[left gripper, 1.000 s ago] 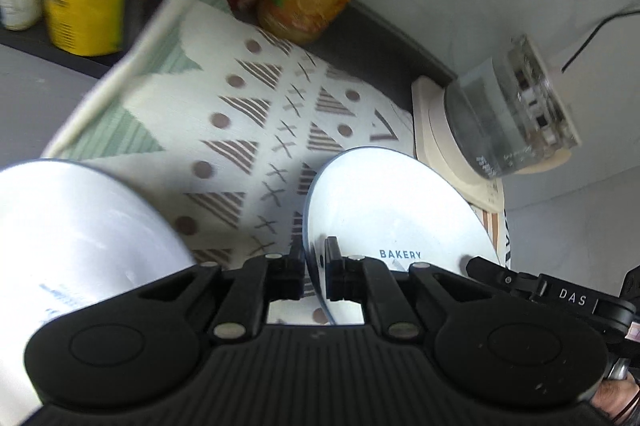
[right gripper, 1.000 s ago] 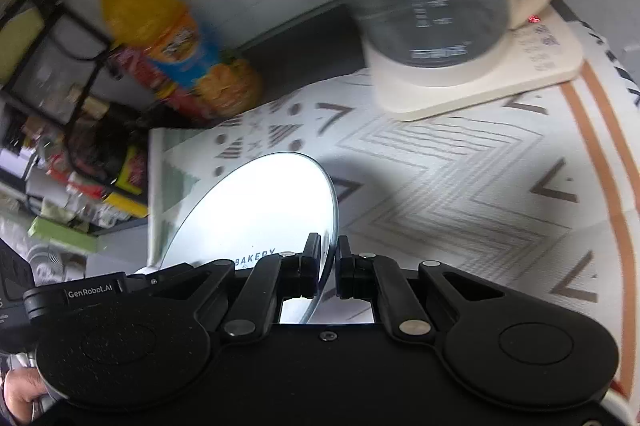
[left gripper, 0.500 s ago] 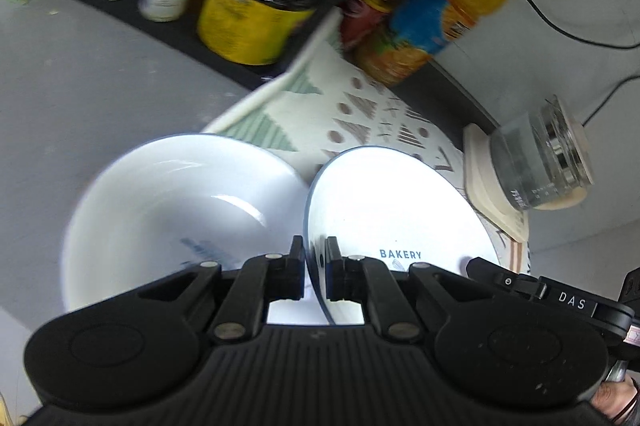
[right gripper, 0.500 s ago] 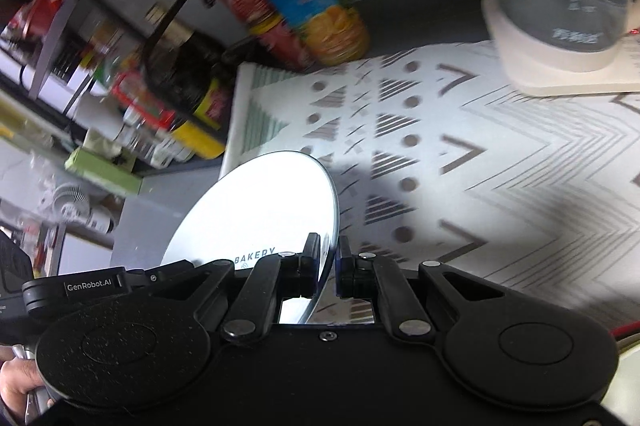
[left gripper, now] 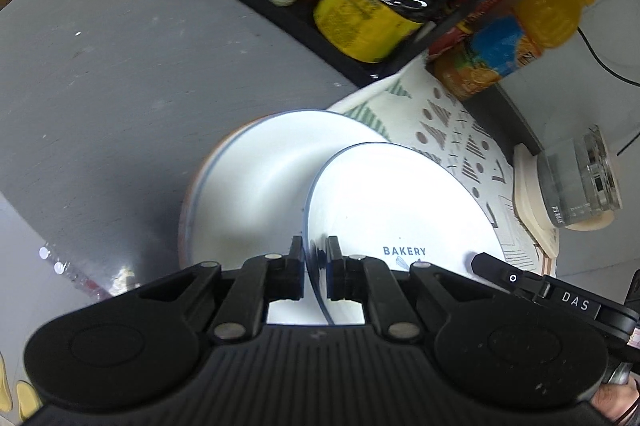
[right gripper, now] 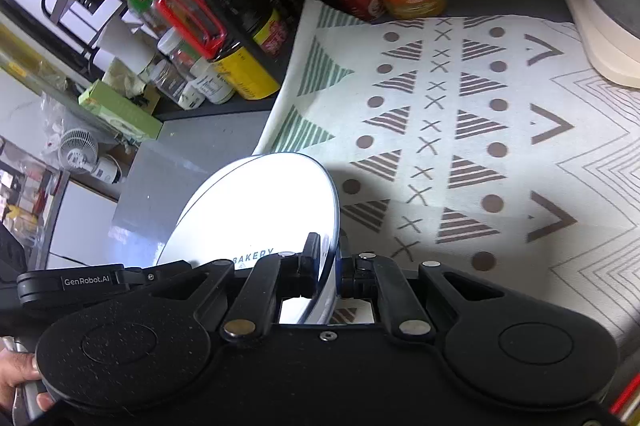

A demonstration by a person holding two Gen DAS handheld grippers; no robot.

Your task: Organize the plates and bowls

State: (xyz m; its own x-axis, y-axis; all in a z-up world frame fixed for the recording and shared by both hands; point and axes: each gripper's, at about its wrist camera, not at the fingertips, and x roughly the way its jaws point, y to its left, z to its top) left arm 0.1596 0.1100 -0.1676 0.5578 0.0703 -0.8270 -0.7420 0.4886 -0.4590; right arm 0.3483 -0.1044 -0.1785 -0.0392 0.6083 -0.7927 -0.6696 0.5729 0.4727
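Both tongs are clamped on opposite rim sections of one white plate printed BAKERY: the left gripper pinches the near-left edge, and the right gripper pinches the rim at its own side, with the far end of the right unit visible beside the plate in the left wrist view. The plate is held clear of the surface, tilted, and partly overlapping a larger white bowl with a blue rim line and an orange outer edge, which sits on the grey countertop. The plate appears to be glazed ceramic — rigid, moderately heavy, smooth enough to slip between the pads, and liable to chip on contact with the bowl. Grip on the rim only, at two opposed points as shown, and lower without dropping. Both units point forward and downward across the work surface; a bare hand is visible at the lower left of the right wrist view. Beyond the plate lies a patterned cloth mat. Further back stand an orange juice bottle, a glass kettle on its cream base, and a rack of jars — none touching the plate.
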